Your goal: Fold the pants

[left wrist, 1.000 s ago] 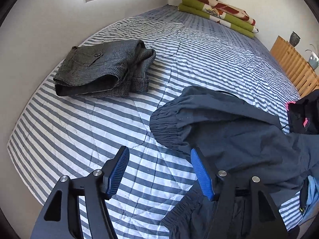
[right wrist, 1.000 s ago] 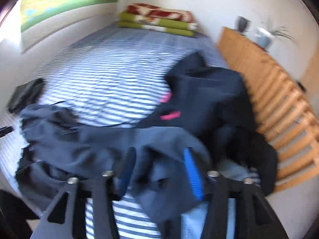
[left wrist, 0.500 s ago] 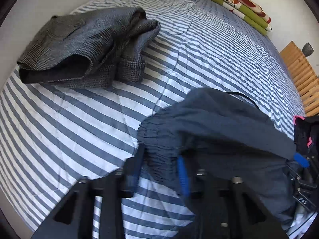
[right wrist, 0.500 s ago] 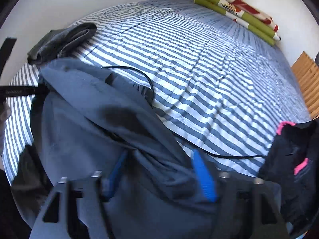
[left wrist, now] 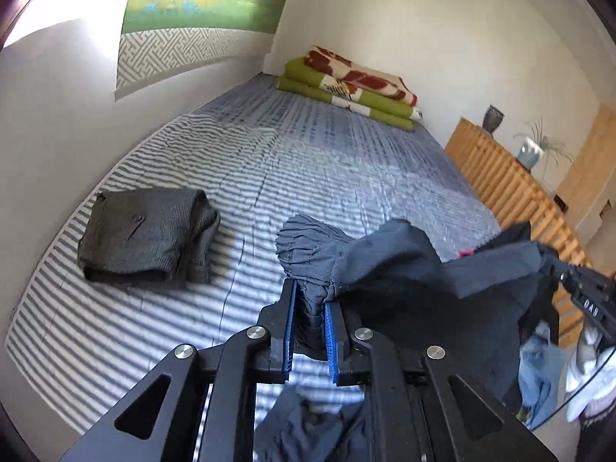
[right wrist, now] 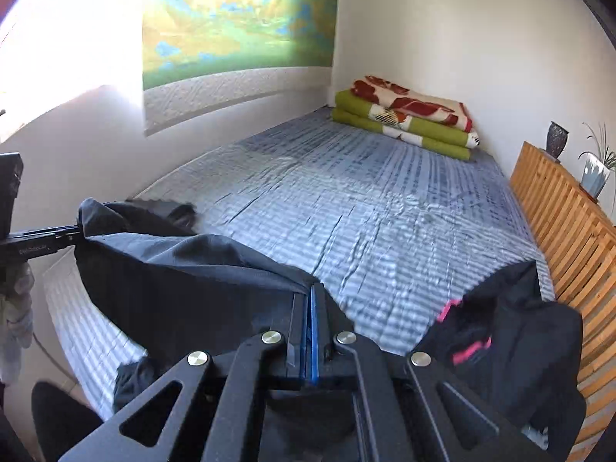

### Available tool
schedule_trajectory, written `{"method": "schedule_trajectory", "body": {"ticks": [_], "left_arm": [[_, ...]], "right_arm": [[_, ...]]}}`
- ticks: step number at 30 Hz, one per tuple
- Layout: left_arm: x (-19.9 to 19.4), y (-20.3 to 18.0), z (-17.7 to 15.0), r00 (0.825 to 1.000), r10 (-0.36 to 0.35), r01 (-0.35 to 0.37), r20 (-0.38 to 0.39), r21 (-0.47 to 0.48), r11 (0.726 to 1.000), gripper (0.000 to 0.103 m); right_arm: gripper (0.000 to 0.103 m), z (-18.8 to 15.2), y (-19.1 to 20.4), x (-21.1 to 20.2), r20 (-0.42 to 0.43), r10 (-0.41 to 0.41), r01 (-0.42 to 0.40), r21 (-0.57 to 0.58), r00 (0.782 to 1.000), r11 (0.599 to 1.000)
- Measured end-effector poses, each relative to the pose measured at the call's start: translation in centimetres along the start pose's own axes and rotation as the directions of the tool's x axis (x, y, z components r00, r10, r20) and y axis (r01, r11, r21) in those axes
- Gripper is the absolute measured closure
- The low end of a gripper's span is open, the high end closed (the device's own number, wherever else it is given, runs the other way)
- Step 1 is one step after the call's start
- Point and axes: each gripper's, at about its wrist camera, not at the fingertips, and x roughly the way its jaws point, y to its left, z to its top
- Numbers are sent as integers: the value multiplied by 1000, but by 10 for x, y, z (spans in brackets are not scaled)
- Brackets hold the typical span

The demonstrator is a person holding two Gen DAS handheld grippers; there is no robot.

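Folded grey trousers [left wrist: 146,236] beside pants [left wrist: 385,265]

Both wrist views downward; shared bed [left wrist: 308,161]

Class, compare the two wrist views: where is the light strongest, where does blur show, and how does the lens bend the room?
Left wrist view: striped bedcover smeared by motion blur, folded grey pants fairly sharp, sunlit patch on the wall. Right wrist view: glare washes out the upper left wall, far stripes blurred. Both: fisheye curves the bed edges, dark corners.
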Motion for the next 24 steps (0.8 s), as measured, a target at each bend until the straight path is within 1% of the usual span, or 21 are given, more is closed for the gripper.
{"method": "schedule_trajectory", "body": {"ticks": [1, 2, 3, 5, 6, 7, 8, 9, 10, 11, 13, 14, 15, 16, 17, 18, 19, 21, 22, 23, 24], "left_arm": [[-3, -1, -25, 998, -13, 15, -59, 30, 999, 79], [0, 0, -51, 989, -35, 43, -141, 55, 998, 67], [3, 4, -77, 973, -54, 67, -225, 53, 996, 57], [10, 17, -124, 930, -68, 78, -362, 12, 997, 56], [11, 23, -139, 916, -58, 62, -398, -2, 998, 56], [12, 29, -150, 911, -40, 39, -411, -10, 999, 56], [12, 35, -152, 910, -32, 22, -413, -28, 999, 56], [13, 40, -151, 912, -32, 12, -409, -51, 999, 56], [15, 44, -146, 915, -33, 7, -402, -67, 998, 56], [18, 46, -138, 921, -27, -2, -389, -74, 997, 55], [31, 43, -121, 930, -17, -10, -366, -71, 997, 50], [37, 36, -116, 934, -7, -16, -357, -61, 998, 45], [45, 32, -107, 937, 10, -28, -349, -48, 998, 41], [56, 27, -98, 940, 33, -43, -340, -22, 999, 40], [71, 24, -87, 941, 56, -60, -332, -1, 998, 39], [84, 21, -78, 942, 68, -71, -329, 4, 997, 38], [96, 18, -69, 942, 75, -77, -328, 6, 997, 38], [129, 13, -51, 938, 79, -87, -336, -8, 996, 36], [144, 11, -44, 934, 80, -88, -347, -6, 996, 36], [160, 9, -38, 929, 94, -98, -358, 7, 995, 36], [178, 8, -34, 922, 114, -113, -370, 24, 993, 36]], "right_arm": [[102, -20, 3, -3, -32, 27, -27, 6, 999, 1000], [102, -48, 9, -2, -85, 61, -60, 17, 995, 998], [102, -77, 14, 4, -151, 86, -83, 26, 985, 996], [102, -143, 31, 18, -288, 128, -124, 32, 949, 992], [102, -173, 39, 27, -349, 146, -142, 36, 926, 989], [102, -203, 46, 34, -407, 163, -158, 46, 899, 986], [102, -228, 52, 40, -454, 178, -168, 63, 873, 984], [102, -244, 55, 45, -488, 184, -172, 70, 853, 983], [102, -257, 59, 46, -513, 180, -174, 61, 840, 983], [102, -264, 62, 46, -523, 173, -175, 45, 835, 983], [101, -267, 67, 40, -534, 166, -200, -5, 829, 980], [98, -265, 68, 35, -536, 173, -215, -16, 826, 976], [97, -261, 65, 30, -532, 182, -223, -14, 827, 975], [94, -255, 61, 24, -522, 200, -235, 0, 829, 972], [86, -249, 55, 19, -507, 212, -238, 14, 835, 971], [78, -242, 48, 13, -477, 218, -233, 28, 851, 972], [74, -233, 38, 7, -439, 215, -219, 42, 872, 975], [55, -215, 18, 0, -370, 187, -172, 73, 910, 982], [51, -205, 4, 0, -335, 160, -138, 88, 929, 986], [47, -196, -7, 1, -312, 134, -111, 90, 941, 990], [45, -190, -15, 0, -295, 102, -79, 86, 950, 993]]}}
